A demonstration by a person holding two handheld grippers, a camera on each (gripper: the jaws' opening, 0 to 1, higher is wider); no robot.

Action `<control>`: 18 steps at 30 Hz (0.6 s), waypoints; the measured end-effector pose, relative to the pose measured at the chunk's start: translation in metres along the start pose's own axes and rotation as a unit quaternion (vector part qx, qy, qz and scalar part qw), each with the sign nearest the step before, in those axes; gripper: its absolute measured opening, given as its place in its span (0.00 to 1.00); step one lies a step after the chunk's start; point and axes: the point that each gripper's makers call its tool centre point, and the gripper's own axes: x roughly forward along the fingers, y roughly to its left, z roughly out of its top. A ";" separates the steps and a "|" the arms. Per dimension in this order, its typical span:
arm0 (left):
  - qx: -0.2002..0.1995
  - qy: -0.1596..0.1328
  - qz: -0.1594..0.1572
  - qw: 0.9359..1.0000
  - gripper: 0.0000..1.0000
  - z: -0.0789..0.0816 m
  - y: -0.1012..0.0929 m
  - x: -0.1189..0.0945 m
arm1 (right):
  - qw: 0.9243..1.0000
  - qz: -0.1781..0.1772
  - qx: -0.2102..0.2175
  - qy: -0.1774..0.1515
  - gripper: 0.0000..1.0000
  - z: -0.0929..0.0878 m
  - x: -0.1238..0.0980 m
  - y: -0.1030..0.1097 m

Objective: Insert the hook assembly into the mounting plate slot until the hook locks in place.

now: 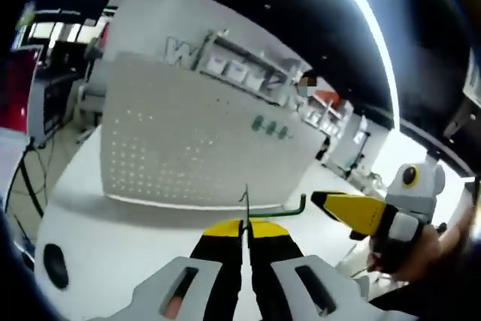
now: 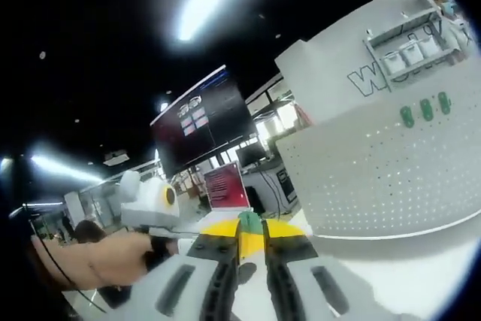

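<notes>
A green hook [image 1: 282, 210] with a thin metal end lies level in front of the white perforated mounting plate [image 1: 188, 140]. My left gripper [image 1: 245, 223] is shut on the hook's metal end, which sticks up between its yellow tips. My right gripper [image 1: 317, 198] comes in from the right and meets the hook's upturned green tip. In the right gripper view the green hook [image 2: 249, 222] sits pinched between the yellow tips of my right gripper [image 2: 246, 237]. The mounting plate [image 2: 391, 174] stands upright to the right, apart from the hook.
Three small green pieces [image 1: 270, 127] are fixed high on the plate, also seen as green pieces [image 2: 425, 110]. The plate stands on a white table [image 1: 113, 238]. A person's hand [image 2: 90, 261] holds the left gripper. Shelving and screens stand behind.
</notes>
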 end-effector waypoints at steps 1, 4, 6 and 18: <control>0.011 0.002 0.005 1.000 0.01 0.000 0.000 -0.001 | 1.000 0.004 0.004 0.002 0.09 0.000 0.001 0.001; 0.036 0.000 0.000 0.999 0.01 -0.001 -0.007 0.000 | 1.000 0.013 0.007 0.014 0.10 -0.005 0.005 0.003; 0.043 -0.004 -0.008 0.999 0.01 -0.001 -0.013 0.000 | 0.999 0.016 0.011 0.027 0.10 -0.010 0.005 0.002; 0.089 -0.007 -0.039 0.995 0.01 -0.006 -0.032 0.010 | 0.998 0.013 0.046 0.050 0.10 -0.018 0.002 -0.010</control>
